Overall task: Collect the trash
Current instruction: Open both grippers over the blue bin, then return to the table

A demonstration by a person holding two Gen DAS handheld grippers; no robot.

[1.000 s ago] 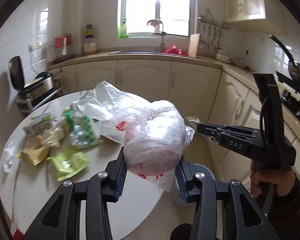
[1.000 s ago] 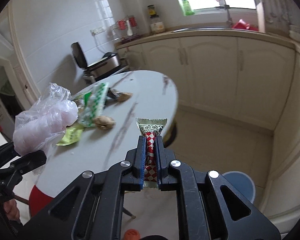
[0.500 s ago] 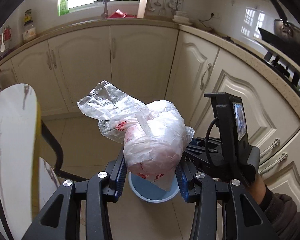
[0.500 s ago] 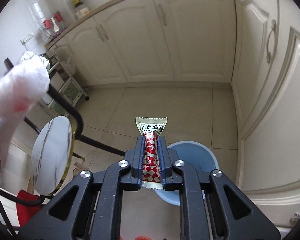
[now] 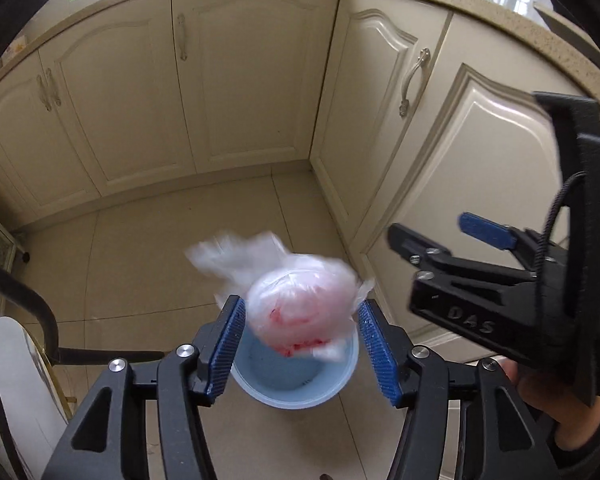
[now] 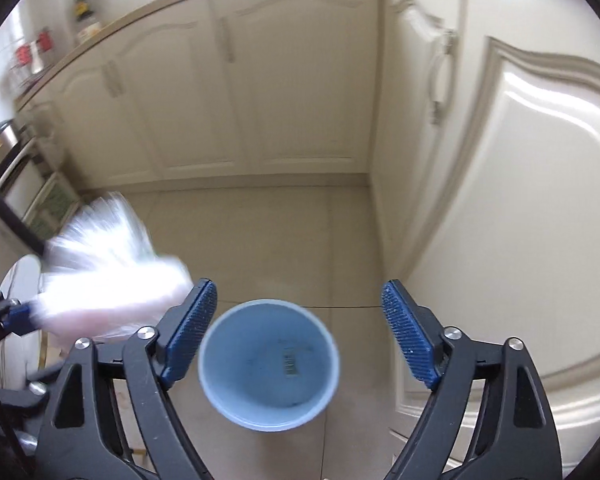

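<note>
Trash in the form of a crumpled plastic bag (image 5: 300, 304) with red print is seen blurred between the spread jaws of the left gripper (image 5: 302, 344), touching neither blue pad, directly above the blue bin (image 5: 260, 384). Both claws are held wide, with nothing clamped. In the right wrist view, the right gripper (image 6: 296, 336) is positioned over the blue bin (image 6: 228, 396), which stands on the tiled floor (image 6: 260, 240) near the corner of the cream cabinets (image 6: 300, 80). A small wrapper (image 6: 291, 362) is seen lying at the bin's bottom. The bag (image 6: 112, 276) appears blurred just left of the right gripper.
</note>
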